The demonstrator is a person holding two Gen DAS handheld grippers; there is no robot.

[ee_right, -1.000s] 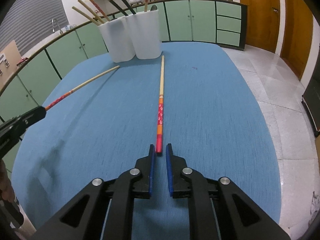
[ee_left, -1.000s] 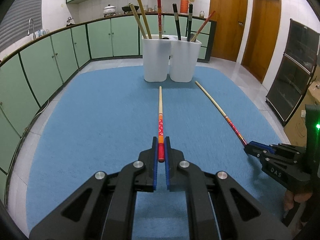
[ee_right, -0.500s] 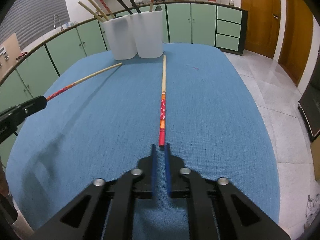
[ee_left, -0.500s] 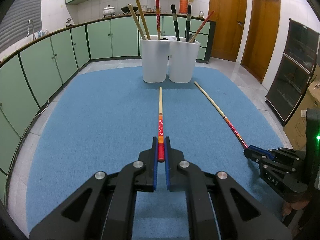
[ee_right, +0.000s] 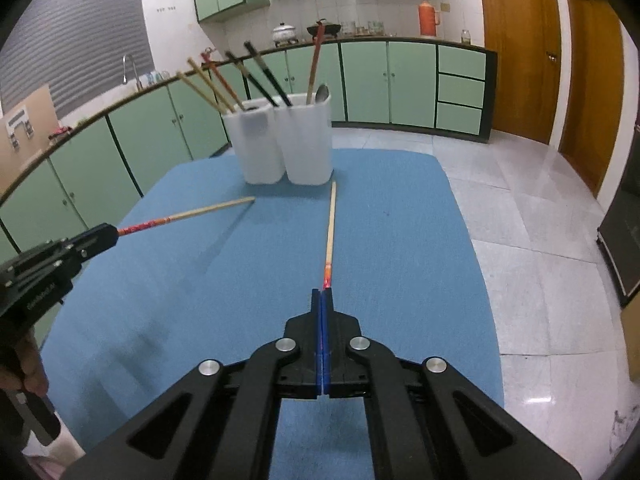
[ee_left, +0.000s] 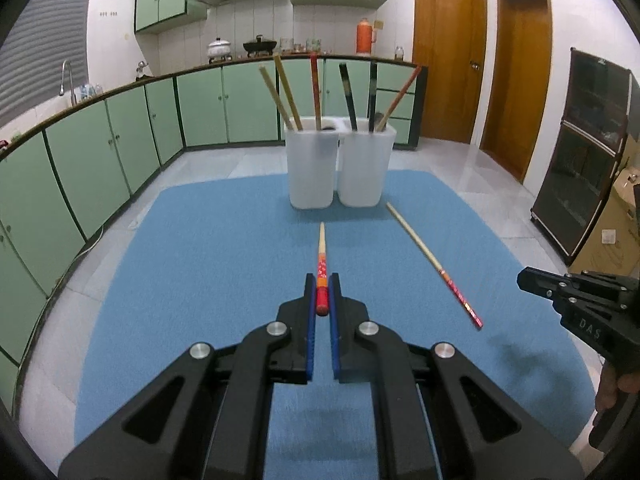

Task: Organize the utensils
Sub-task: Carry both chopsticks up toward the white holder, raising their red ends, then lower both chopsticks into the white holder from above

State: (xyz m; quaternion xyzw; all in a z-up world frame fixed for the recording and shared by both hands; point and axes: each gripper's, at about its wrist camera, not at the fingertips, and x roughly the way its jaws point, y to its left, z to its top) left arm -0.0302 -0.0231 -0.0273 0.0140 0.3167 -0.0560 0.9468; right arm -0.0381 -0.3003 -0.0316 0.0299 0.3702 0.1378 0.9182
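Note:
My left gripper (ee_left: 321, 294) is shut on the red end of a red-and-wood chopstick (ee_left: 321, 258) and holds it raised over the blue mat (ee_left: 200, 264); it also shows in the right wrist view (ee_right: 188, 214). A second matching chopstick (ee_left: 430, 262) lies on the mat. My right gripper (ee_right: 322, 294) has its jaws closed, with the chopstick's (ee_right: 330, 232) red end just at their tips; whether it is clamped is unclear. Two white holders (ee_left: 338, 168) with several chopsticks stand at the mat's far edge.
Green kitchen cabinets (ee_left: 100, 152) curve round the left and back. Wooden doors (ee_left: 480, 80) and a dark cabinet (ee_left: 584, 152) stand at the right. The right gripper (ee_left: 576, 308) shows at the right edge of the left wrist view, off the chopstick's end.
My left gripper has lifted its chopstick up off the mat. My right gripper's jaws have closed and it has drawn back and risen; its chopstick stays on the mat.

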